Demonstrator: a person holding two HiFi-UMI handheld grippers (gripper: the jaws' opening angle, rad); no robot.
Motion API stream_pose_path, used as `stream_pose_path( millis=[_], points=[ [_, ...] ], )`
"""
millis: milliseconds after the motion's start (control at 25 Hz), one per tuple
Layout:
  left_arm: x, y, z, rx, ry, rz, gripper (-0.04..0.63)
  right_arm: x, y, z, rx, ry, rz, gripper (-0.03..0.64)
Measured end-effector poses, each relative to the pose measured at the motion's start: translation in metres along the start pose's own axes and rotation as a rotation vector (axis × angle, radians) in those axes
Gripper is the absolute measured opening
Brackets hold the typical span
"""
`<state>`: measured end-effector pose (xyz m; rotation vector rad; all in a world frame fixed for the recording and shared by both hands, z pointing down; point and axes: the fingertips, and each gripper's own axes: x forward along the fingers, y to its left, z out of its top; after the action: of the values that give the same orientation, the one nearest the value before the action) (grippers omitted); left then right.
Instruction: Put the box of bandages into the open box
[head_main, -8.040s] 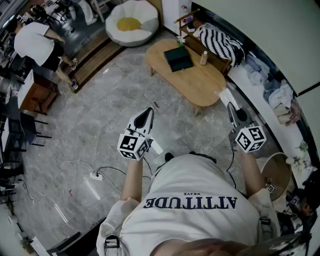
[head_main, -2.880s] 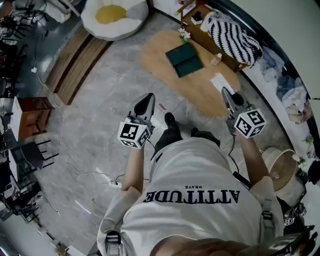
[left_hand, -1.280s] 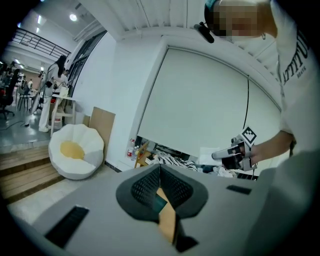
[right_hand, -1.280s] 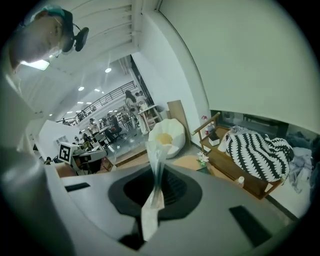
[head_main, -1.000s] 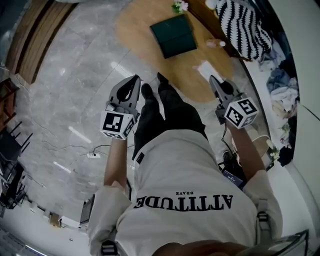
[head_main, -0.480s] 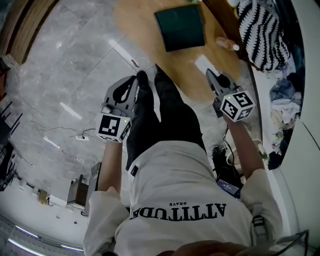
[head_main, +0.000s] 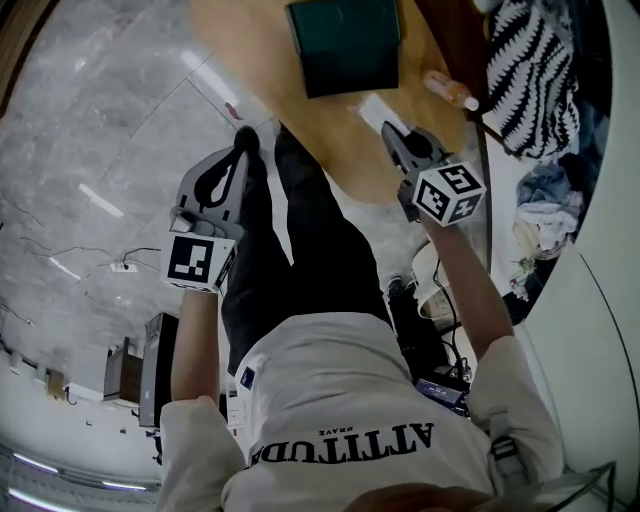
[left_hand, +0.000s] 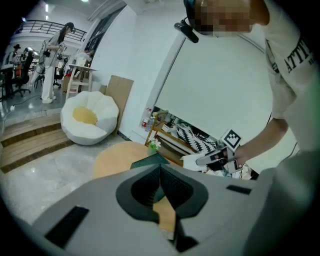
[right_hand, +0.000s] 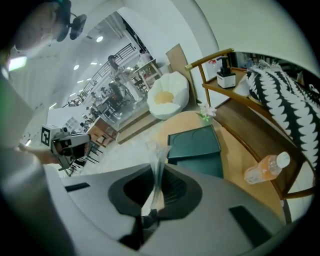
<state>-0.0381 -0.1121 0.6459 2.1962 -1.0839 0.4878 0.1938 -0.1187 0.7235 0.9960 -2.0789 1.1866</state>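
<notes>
A dark green open box (head_main: 345, 45) lies on a wooden table (head_main: 235, 40); it also shows in the right gripper view (right_hand: 195, 145). My right gripper (head_main: 390, 133) hovers over the table's near edge, just short of the green box, shut on the box of bandages (head_main: 377, 108), a flat white pack. Seen along the jaws, the pack (right_hand: 156, 160) stands edge-on between the pads of the right gripper (right_hand: 157, 170). My left gripper (head_main: 235, 155) hangs over the floor left of the table, shut and empty (left_hand: 160, 172).
An orange bottle (head_main: 447, 90) lies on the table near a wooden bench (right_hand: 240, 125) carrying a black-and-white striped cushion (head_main: 530, 70). A white beanbag (left_hand: 87, 117) sits on the floor beyond the table. My legs (head_main: 290, 230) stand against the table's edge.
The person has stepped closer, so the table and green box have drawn nearer. Both grippers came forward; the right one now reaches over the table's edge with the pack still held.
</notes>
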Motion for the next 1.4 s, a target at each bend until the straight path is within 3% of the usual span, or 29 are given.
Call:
stream_pose_path(
  millis=[680, 1240, 1280, 1360, 1400],
  points=[
    [0.079, 0.027, -0.064, -0.082, 0.016, -0.016, 0.021, 0.144, -0.064, -0.055, -0.027, 0.173, 0.021, 0.032],
    [0.084, 0.04, -0.096, -0.154, 0.043, 0.023, 0.021, 0.217, -0.097, -0.086, -0.083, 0.331, -0.011, 0.035],
    [0.085, 0.041, -0.095, -0.157, 0.043, 0.025, 0.021, 0.22, -0.099, -0.086, -0.088, 0.338, -0.015, 0.051],
    [0.086, 0.044, -0.094, -0.157, 0.04, 0.03, 0.021, 0.222, -0.105, -0.085, -0.098, 0.346, -0.03, 0.152],
    [0.086, 0.045, -0.093, -0.156, 0.039, 0.032, 0.021, 0.222, -0.108, -0.083, -0.104, 0.345, -0.041, 0.164]
  ],
)
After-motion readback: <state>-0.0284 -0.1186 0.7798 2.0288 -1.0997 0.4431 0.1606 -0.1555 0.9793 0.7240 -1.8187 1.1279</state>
